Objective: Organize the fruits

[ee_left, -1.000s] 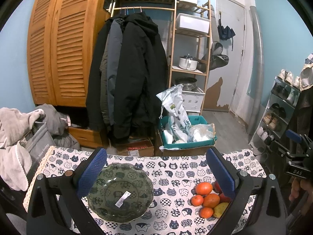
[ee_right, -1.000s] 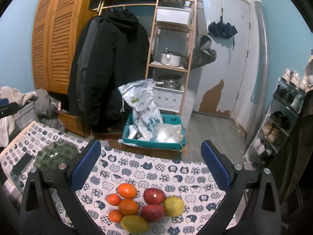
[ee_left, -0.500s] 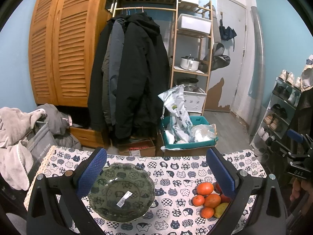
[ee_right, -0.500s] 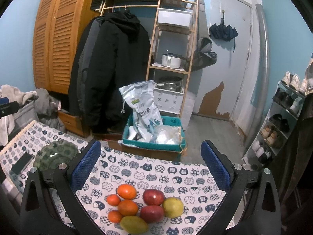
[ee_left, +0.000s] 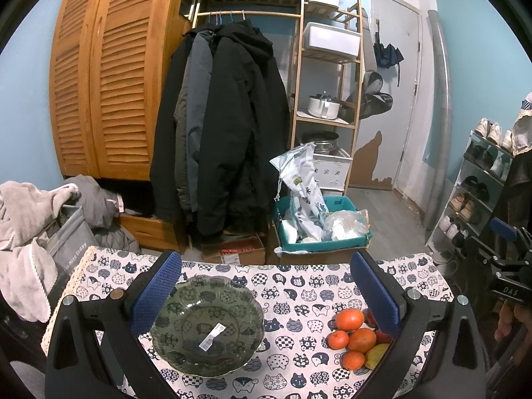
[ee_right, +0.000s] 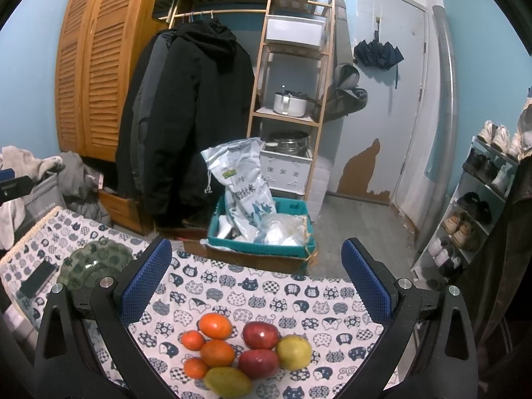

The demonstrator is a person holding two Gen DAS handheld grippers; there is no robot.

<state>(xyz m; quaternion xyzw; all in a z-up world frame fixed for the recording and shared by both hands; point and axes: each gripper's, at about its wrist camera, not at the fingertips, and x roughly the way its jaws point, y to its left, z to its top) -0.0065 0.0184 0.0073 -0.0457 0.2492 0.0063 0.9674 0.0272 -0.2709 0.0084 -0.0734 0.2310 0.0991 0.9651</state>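
Note:
A green glass bowl [ee_left: 207,326] with a white label inside sits on the cat-print tablecloth [ee_left: 299,286], between my open left gripper's [ee_left: 266,286] fingers. It also shows at the left in the right wrist view [ee_right: 94,262]. A pile of fruit lies to its right: several oranges [ee_right: 215,326], two red apples [ee_right: 261,334], a yellow-green pear [ee_right: 294,352] and a mango [ee_right: 227,382]. The pile shows in the left wrist view [ee_left: 355,335] too. My right gripper [ee_right: 257,279] is open and empty, above and behind the pile.
A black phone [ee_right: 37,279] lies on the table left of the bowl. Beyond the table's far edge stand a teal crate with bags [ee_right: 262,232], hanging coats [ee_right: 186,126], a wooden shelf [ee_right: 292,99] and a shoe rack [ee_right: 478,206].
Both views have shifted slightly; the bowl and fruit sit a little lower and nearer in frame. Both grippers stay open and empty.

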